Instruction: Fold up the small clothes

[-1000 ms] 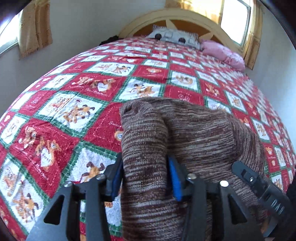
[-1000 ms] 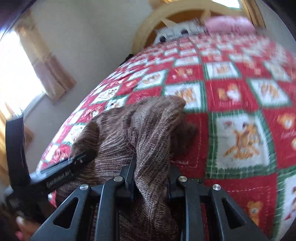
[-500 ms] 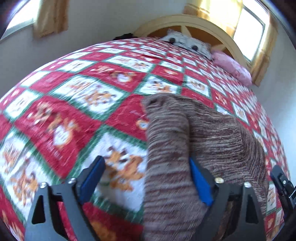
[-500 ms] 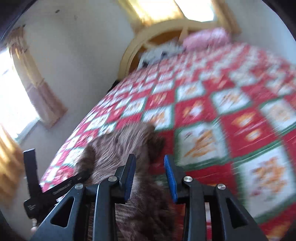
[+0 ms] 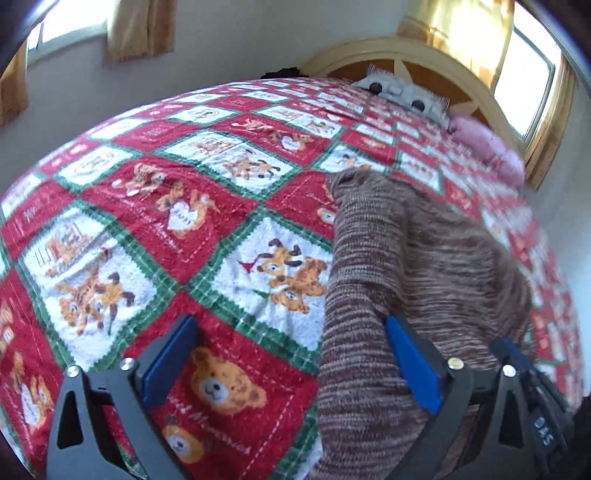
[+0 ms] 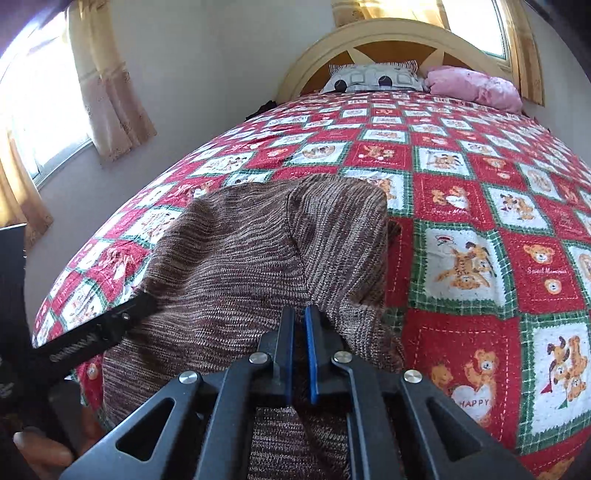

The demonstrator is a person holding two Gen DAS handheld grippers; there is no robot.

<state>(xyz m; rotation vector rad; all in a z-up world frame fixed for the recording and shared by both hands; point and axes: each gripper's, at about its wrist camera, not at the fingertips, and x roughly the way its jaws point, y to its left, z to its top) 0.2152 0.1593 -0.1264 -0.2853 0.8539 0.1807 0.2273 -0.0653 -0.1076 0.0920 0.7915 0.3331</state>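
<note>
1 brown knit garment, 1 quilt, 1 bed headboard, 2 pillows: 1 grey patterned, 1 pink. 2 grippers: left, right. 2 windows per view.

Daylight floods in through the curtained window at one o'clock of my left view, blown out to white, and another window glares at nine o'clock of my right view. The red-and-green patchwork quilt is evenly bright and sharp there. In my left view the brown striped knit garment and the quilt smear with blur toward three o'clock. Fisheye bulges the bed; corners go black.
</note>
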